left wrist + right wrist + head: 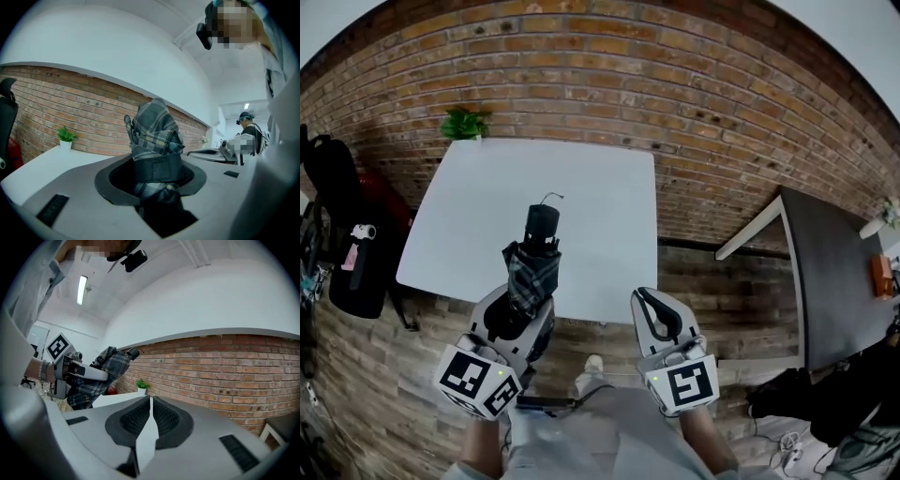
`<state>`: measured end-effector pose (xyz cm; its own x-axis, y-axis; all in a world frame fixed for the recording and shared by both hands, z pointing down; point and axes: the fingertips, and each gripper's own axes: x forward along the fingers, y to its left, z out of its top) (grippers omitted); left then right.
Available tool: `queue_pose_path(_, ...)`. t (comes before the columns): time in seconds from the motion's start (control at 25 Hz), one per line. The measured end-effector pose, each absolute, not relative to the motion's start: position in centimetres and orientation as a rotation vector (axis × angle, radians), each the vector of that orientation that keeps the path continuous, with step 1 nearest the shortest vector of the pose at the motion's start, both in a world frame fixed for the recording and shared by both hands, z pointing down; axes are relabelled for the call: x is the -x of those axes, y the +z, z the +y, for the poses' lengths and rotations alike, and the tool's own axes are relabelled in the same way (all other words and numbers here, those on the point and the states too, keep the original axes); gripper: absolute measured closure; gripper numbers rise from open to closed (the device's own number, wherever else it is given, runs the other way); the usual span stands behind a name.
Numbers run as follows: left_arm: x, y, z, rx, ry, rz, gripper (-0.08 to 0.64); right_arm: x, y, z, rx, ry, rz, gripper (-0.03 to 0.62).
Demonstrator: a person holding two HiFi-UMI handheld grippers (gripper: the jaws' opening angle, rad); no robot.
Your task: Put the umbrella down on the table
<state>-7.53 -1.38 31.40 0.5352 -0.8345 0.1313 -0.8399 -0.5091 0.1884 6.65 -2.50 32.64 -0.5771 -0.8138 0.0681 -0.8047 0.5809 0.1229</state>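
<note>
Umbrella: folded, soft plaid cloth [528, 267] bunched and wrapped by a dark strap, with a smooth black cylindrical handle [541, 223] and a thin cord loop at its end.
Where it is: in the air, crossing the near edge of the table [591, 178], handle end out over the tabletop toward its middle. Not set down yet!
Left gripper [525, 302]: clamped on the plaid bundle, and its own view shows the cloth filling the gap between the dark ribbed pads.
Right gripper [646, 298]: jaws drawn together, tips all but meeting, nothing between them. It floats beside the near right corner of the table.
Table: flat, matte white, square-cornered, far edge against the brick wall [694, 94].
Far left corner: a small green plant [465, 123] in a white pot.
Room to move: the tabletop is bare from the plant to the near edge. A dark table [834, 272] stands well off to the right.
</note>
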Motion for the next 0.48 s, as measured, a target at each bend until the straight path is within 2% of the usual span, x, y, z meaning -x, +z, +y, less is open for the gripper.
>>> queue_pose_path(0.48, 5.0, 30.8, -9.9, -2.504, 0.042, -1.455, 0.353, -8.7, 32.7, -11.3, -1.315, -0.091, -2.712, 0.543)
